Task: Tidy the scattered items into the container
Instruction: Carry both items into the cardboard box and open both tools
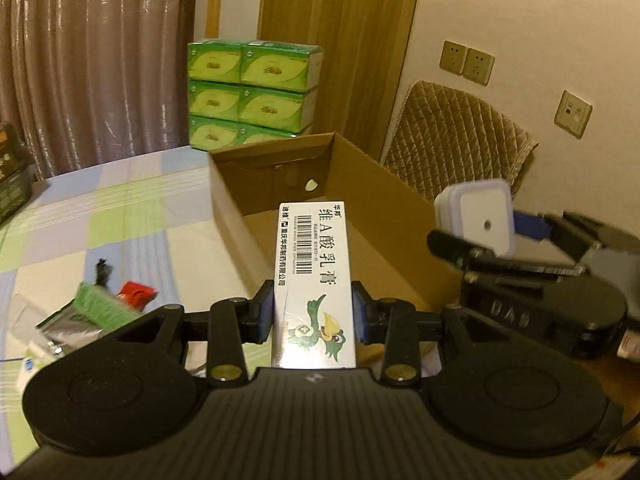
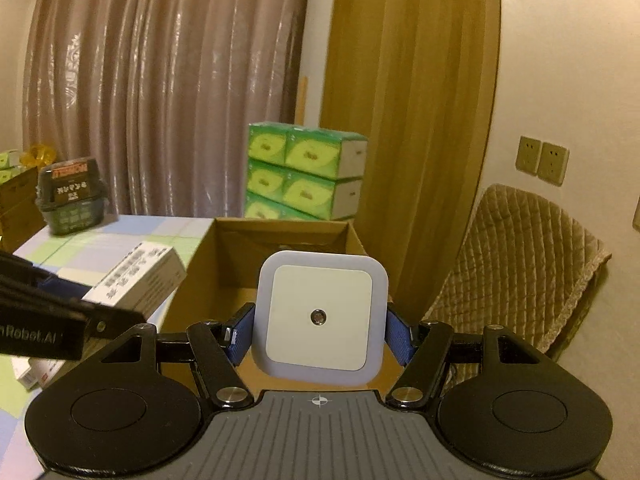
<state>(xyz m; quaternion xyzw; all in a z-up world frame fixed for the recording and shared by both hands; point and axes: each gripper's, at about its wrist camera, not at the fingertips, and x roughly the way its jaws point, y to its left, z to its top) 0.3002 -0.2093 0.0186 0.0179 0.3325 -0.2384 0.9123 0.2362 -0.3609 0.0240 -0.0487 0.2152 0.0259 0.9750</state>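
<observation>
The left tongs are clamped narrowly on a long white ointment carton, blue pads against both its sides, the carton reaching up the middle of the left wrist frame over the near edge of the open cardboard box. The right tongs hold a square white night light at a wider setting; it sits at the centre of the right wrist frame, in front of the same box. At lower left of the left wrist frame, a green packet and a red item lie on the checked surface. Stacked green tissue packs stand behind the box, curtain at upper left.
</observation>
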